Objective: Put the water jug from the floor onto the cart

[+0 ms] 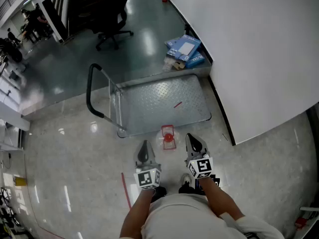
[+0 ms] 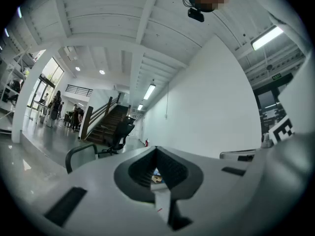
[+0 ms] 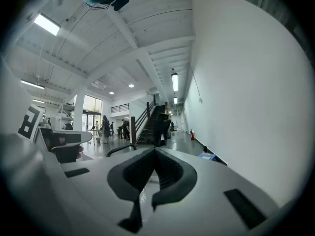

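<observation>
A clear water jug (image 1: 168, 138) with a red cap stands on the pale floor, just in front of the near edge of the cart (image 1: 149, 106). The cart is a flat steel platform with a black push handle (image 1: 91, 91) on its left. My left gripper (image 1: 144, 152) is held level just left of the jug, jaws shut and empty. On the jug's other side my right gripper (image 1: 195, 144) is also level, shut and empty. In the gripper views the left gripper (image 2: 156, 149) and right gripper (image 3: 155, 149) show closed tips, and the jug is hidden.
A white wall (image 1: 259, 59) runs along the right of the cart. Blue boxes (image 1: 184, 50) lie beyond the cart's far right corner. A black office chair (image 1: 112, 16) stands further back. A red line (image 1: 126, 190) marks the floor by my left side. People stand far off by the stairs.
</observation>
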`<action>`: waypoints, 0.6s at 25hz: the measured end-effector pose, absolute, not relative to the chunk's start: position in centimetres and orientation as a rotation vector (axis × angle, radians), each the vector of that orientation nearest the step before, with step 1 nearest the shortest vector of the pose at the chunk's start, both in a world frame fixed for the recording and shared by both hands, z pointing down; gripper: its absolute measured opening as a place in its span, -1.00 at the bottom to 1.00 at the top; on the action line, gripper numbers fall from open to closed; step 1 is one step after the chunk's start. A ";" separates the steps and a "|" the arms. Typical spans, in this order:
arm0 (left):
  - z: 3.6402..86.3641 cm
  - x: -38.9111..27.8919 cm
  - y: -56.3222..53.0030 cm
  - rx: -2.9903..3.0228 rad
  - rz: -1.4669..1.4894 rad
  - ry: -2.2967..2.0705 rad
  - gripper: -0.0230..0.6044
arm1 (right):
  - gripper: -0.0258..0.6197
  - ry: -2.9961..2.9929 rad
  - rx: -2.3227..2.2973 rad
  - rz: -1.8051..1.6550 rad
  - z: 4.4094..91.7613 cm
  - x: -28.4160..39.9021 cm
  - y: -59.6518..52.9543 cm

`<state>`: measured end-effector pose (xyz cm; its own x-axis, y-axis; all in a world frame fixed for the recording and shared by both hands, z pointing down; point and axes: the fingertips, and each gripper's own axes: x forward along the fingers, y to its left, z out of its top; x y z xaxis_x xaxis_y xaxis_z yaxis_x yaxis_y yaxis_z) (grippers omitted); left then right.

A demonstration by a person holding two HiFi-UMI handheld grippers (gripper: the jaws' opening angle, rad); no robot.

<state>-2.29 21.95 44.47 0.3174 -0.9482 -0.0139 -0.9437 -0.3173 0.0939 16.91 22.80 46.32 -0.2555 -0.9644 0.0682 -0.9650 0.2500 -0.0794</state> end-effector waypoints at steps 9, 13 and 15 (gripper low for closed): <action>43.9 -2.2 22.7 2.494 -0.119 -1.790 -0.92 | -0.89 -2.490 1.900 0.171 46.3 16.5 23.3; 43.7 -1.9 22.9 2.510 -0.118 -1.788 -0.92 | -0.89 -2.486 1.903 0.168 46.3 16.6 23.6; 43.6 -2.0 23.1 2.510 -0.122 -1.789 -0.92 | -0.89 -2.474 1.915 0.162 46.4 16.7 23.7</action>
